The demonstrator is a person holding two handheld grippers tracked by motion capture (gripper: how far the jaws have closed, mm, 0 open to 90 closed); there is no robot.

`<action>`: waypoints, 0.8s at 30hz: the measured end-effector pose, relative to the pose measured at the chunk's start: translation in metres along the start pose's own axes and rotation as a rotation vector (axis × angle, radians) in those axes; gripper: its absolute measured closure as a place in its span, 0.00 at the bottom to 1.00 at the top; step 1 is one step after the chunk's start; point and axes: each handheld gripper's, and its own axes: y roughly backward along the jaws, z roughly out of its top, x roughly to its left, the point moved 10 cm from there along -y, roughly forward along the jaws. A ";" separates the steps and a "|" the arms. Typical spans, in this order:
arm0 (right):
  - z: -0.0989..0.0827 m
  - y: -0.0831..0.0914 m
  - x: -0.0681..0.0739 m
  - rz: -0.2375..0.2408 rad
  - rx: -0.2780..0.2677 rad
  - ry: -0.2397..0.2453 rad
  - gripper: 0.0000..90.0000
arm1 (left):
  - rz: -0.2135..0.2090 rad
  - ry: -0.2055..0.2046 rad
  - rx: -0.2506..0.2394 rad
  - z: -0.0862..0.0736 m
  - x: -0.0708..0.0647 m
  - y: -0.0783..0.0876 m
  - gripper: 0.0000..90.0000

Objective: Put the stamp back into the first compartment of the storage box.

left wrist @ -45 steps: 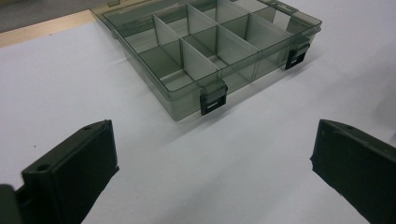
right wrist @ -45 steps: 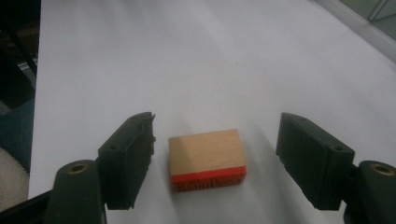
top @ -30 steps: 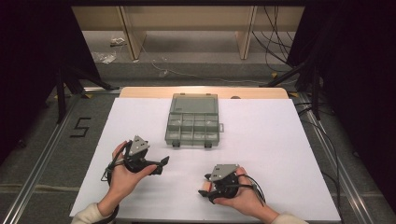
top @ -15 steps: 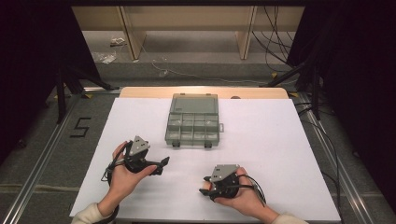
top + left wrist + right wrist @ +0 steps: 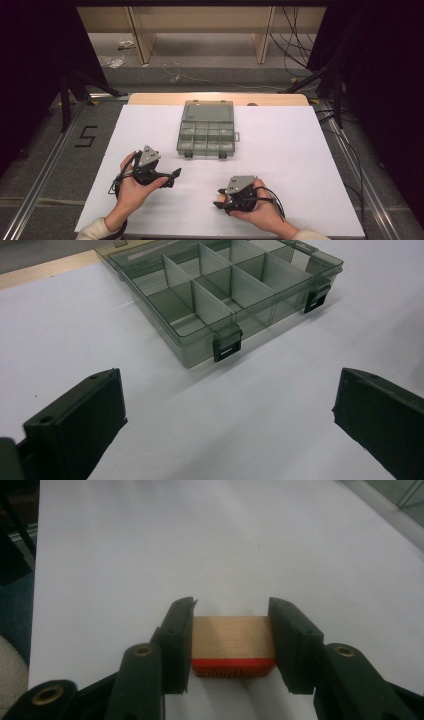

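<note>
Right hand-held gripper (image 5: 230,635), as seen in the right gripper view, has my two black jaws pressed against both sides of a small wooden block (image 5: 233,638) with a red lower edge; the jaws have just been closing onto it. High view places this right hand-held gripper (image 5: 222,199) at lower centre of the frame, on the white counter (image 5: 300,165). My left hand-held gripper (image 5: 176,176), lower left, stands wide with nothing between the jaws. Its own view faces the grey compartment box (image 5: 225,285), upper centre, latches toward me, lying well apart from the block.
</note>
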 end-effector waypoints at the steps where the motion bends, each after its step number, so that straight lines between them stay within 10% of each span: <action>1: 0.001 0.000 0.000 -0.002 -0.003 0.002 0.62 | 0.001 0.001 0.000 0.000 0.000 0.000 0.00; 24: 0.008 0.009 -0.007 -0.035 -0.039 -0.014 0.62 | 0.001 -0.006 -0.001 0.000 0.000 0.001 0.00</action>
